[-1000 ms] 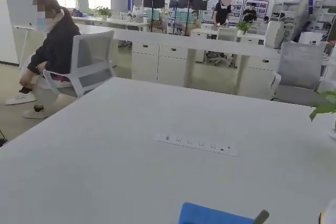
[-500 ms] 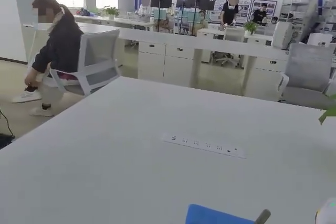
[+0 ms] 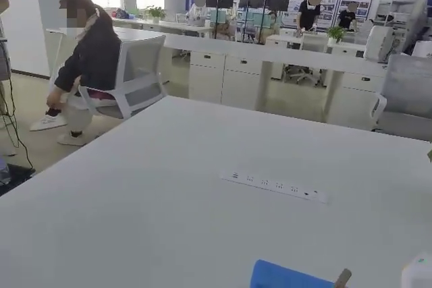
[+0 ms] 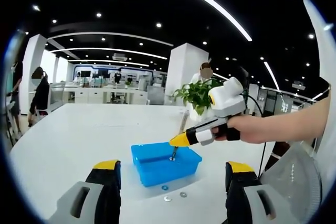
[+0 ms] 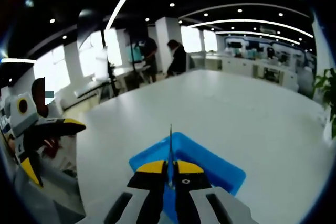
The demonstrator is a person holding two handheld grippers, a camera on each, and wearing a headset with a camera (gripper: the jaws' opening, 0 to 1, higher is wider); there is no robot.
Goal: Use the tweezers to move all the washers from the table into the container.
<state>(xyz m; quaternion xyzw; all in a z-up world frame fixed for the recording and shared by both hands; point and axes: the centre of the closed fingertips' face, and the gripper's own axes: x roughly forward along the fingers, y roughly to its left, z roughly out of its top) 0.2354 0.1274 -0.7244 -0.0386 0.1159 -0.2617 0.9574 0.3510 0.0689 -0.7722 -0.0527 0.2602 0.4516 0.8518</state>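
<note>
In the left gripper view the left gripper is wide open and empty, with its jaws at 7 and 5 o'clock. Just beyond them, three washers lie flat on the white table, just beside the near wall of the blue container at the centre. I judge the washers to be light, thin, hard and slick on that smooth top, likely to skate off if nudged. The best hold would be a gentle one, with one tweezer tip through the hole and the other outside the ring. At 3 o'clock is the right gripper, clamped on the tweezers. Their tips dip inside the container, and whether they carry a washer is too small to tell. The left gripper view is the one to count washers by. The right gripper view gives the grip itself: jaws closed tight on the tweezers' shank, pointing to 12 o'clock over the container. The head view, aimed higher, gives the container's edge at 6 o'clock, then a power strip farther out, and a seated person at 10 o'clock.
</note>
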